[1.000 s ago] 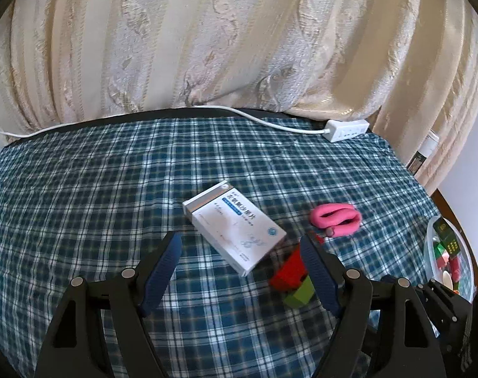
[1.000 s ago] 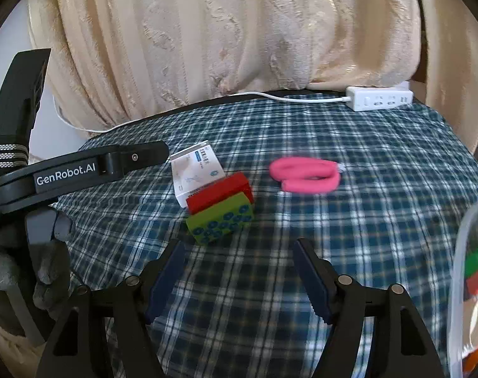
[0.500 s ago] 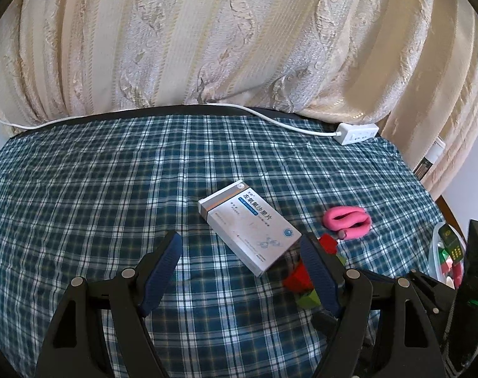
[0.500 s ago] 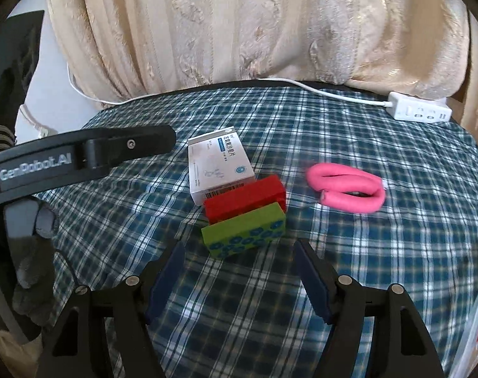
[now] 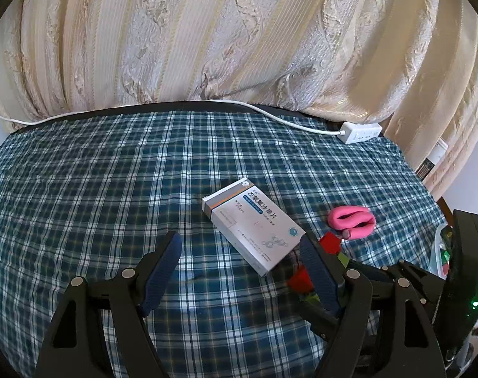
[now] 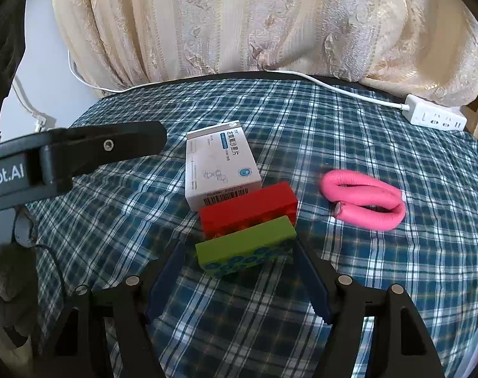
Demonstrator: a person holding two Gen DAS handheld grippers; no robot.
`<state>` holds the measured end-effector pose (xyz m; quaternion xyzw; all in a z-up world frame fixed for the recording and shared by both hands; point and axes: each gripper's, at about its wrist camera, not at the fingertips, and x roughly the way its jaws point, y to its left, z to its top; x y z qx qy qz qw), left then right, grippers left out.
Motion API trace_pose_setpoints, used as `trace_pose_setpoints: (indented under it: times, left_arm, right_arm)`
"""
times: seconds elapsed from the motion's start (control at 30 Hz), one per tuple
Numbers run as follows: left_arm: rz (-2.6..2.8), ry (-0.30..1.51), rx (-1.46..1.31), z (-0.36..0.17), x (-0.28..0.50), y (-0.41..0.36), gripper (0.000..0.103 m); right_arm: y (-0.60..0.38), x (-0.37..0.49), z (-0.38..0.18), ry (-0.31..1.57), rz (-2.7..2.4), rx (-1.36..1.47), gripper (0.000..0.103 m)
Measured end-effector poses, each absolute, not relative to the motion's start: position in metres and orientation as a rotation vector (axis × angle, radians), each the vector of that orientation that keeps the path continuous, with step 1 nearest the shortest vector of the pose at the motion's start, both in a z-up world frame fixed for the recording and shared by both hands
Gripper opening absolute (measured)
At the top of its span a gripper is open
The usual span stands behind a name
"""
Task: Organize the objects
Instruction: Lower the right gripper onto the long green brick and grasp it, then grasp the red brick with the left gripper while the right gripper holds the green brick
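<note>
While the right gripper (image 6: 239, 271) hangs low over the plaid cloth (image 6: 365, 132) with its jaws spread and holding nothing, a green block (image 6: 245, 245) lies just ahead between its fingertips, a red block (image 6: 248, 208) touching it behind, one white medicine box (image 6: 220, 163) beyond that and one pink folded loop (image 6: 361, 201) off to its right. The left gripper (image 5: 239, 261), also spread wide and empty, has the medicine box (image 5: 254, 223) just ahead, its right finger hiding most of the two blocks. One white power strip (image 6: 434, 116) lies far ahead by the curtain (image 6: 239, 22).
</note>
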<state>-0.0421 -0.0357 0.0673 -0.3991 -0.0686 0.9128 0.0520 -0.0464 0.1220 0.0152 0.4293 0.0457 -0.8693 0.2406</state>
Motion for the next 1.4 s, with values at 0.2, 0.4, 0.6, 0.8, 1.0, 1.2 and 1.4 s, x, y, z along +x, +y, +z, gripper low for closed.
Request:
trace_pose_setpoints:
  times: [0.2, 0.4, 0.6, 0.8, 1.0, 1.2, 1.4]
  left_arm:
    - [2.772, -0.21, -1.228, 0.063, -0.044, -0.036, 0.079]
    - [2.754, -0.18, -1.222, 0.061, -0.045, -0.031, 0.079]
    - [2.737, -0.149, -1.23, 0.057, -0.045, -0.023, 0.079]
    - [2.746, -0.156, -1.223, 0.059, -0.045, -0.023, 0.079]
    - [2.754, -0.162, -1.219, 0.06, -0.044, -0.026, 0.079]
    - [2.759, -0.151, -1.213, 0.059, -0.043, -0.025, 0.079]
    - [2.751, -0.073, -1.177, 0.055, -0.042, -0.011, 0.077]
  right_arm:
    - [0.121, -0.048, 0.011, 0.129, -2.351, 1.197, 0.052]
    - [0.131, -0.039, 0.012, 0.107, -2.375, 1.205, 0.032]
    - [0.146, -0.039, 0.013, 0.052, -2.445, 1.221, 0.028]
    - [0.147, -0.044, 0.018, 0.018, -2.488, 1.212, 0.029]
    - [0.134, -0.054, 0.014, 0.057, -2.489, 1.223, 0.029]
    - [0.139, -0.05, 0.013, 0.044, -2.503, 1.23, 0.016]
    - [0.16, -0.035, 0.021, -0.006, -2.589, 1.202, 0.016]
